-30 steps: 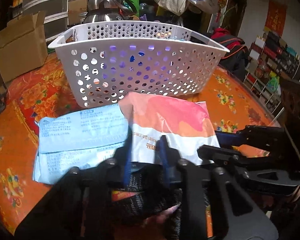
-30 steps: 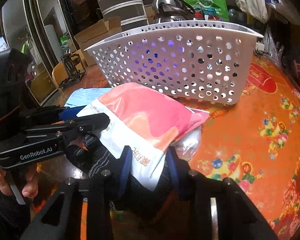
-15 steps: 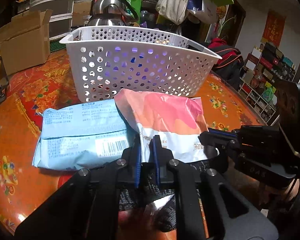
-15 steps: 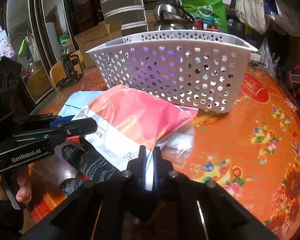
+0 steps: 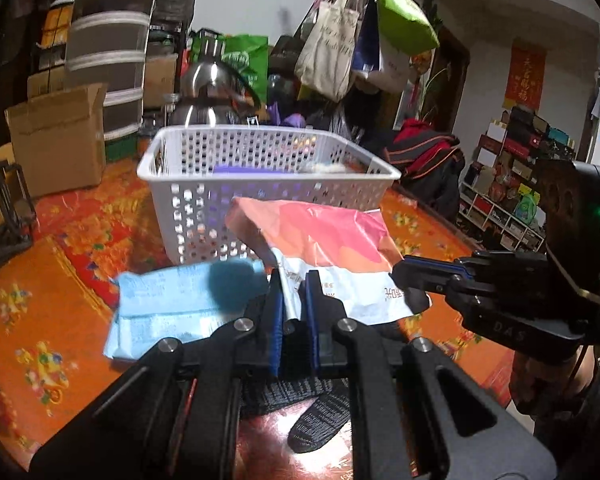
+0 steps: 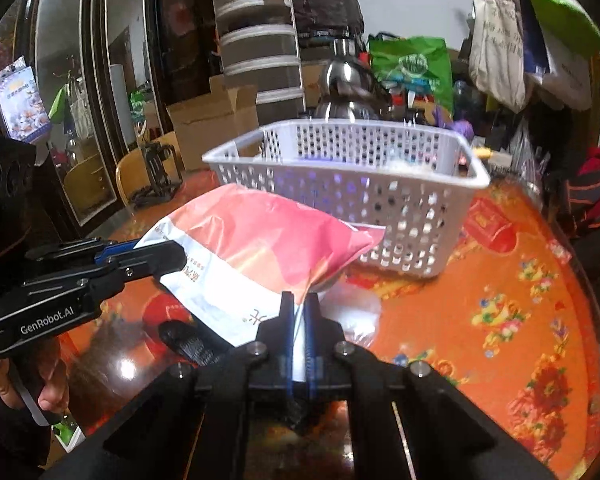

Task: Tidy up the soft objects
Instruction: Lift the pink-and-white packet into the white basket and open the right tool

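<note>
1. The left gripper (image 5: 293, 294) is clenching its jaws on the near white edge of the pink-and-white packet (image 5: 324, 248).
2. The right gripper (image 6: 298, 312) is pinching the same packet (image 6: 256, 248) at its other near corner.
3. The packet is hanging clear of the orange desk (image 6: 500, 320), just in front of the white perforated basket (image 5: 260, 184).
4. A light blue packet (image 5: 172, 308) is lying on the desk beside it.

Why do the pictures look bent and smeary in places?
Left wrist view: fisheye lens bows the room's edges, and the blue packet is motion-smeared. Right wrist view: the white basket looks slightly blurred, and lamp glare shines off the glossy table.
</note>
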